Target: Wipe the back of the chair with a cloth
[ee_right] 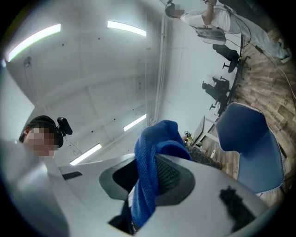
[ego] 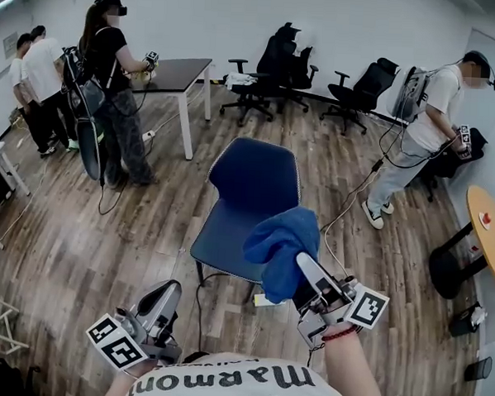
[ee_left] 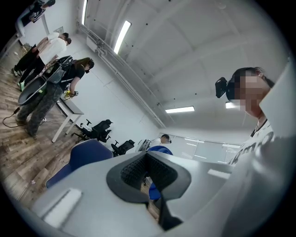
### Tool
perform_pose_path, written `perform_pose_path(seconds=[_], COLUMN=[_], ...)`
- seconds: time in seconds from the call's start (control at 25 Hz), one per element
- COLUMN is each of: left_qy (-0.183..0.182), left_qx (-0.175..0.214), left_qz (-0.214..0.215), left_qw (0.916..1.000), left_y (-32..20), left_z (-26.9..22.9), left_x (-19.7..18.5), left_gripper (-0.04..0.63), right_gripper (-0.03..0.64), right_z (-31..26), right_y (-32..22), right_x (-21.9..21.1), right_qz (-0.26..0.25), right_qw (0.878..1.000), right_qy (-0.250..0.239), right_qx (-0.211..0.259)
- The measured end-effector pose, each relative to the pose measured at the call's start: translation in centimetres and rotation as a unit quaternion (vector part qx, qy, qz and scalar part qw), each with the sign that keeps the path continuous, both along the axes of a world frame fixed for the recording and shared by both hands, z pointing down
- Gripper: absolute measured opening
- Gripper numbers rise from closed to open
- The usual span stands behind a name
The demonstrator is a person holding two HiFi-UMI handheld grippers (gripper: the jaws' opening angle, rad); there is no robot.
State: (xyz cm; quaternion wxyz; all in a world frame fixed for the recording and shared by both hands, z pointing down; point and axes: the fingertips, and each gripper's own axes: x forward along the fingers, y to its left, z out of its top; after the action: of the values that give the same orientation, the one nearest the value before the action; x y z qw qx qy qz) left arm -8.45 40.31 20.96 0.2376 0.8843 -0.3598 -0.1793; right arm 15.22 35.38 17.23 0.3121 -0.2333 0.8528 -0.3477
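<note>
The left tool [ego: 168, 295] [ee_left: 147, 166] hangs low at the person's left side with its jaws pressed together and nothing between them. Ahead of it stands the blue chair [ego: 252, 181] on the wooden floor [ego: 80, 242], its seat toward the person and its back on the far side. The bunched blue cloth [ego: 280, 246] [ee_right: 149, 171] shows over the seat's near right corner, clamped between the jaws of the right tool [ego: 306, 266] [ee_right: 150, 183].

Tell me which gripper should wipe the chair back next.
Right. The right gripper is shut on the blue cloth, held up toward the chair; the left gripper is shut, empty and lower.
</note>
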Motion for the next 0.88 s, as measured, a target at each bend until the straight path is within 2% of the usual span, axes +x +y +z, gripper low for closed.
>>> perform_pose_path(seconds=[0.2, 0.4, 0.6, 0.88], left_qy=[-0.012, -0.015, -0.007, -0.004], left_qx=[0.005, -0.012, -0.005, -0.014], left_qz=[0.009, 0.05, 0.082, 0.112], left_qw=[0.9999, 0.9986, 0.9966, 0.9936], left_y=[-1.5, -3.2, -6.7, -11.6], left_z=[0.1, 1.1, 0.5, 0.8], left_x=[0.4, 2.2, 3.3, 2.1], left_gripper=[0.009, 0.009, 0.008, 0.008], right_gripper=[0.094, 0.094, 0.094, 0.094], right_z=[1.9, 2.7, 2.2, 2.1], right_y=[-0.9, -1.5, -3.5, -7.1], right_x=[1.4, 2.8, 3.3, 1.9], right_qz=[0.021, 0.051, 0.073, 0.095], right_qw=[1.0, 0.998, 0.997, 0.995], right_qy=[0.0, -0.005, 0.002, 0.002], right_qx=[-0.021, -0.037, -0.038, -0.041])
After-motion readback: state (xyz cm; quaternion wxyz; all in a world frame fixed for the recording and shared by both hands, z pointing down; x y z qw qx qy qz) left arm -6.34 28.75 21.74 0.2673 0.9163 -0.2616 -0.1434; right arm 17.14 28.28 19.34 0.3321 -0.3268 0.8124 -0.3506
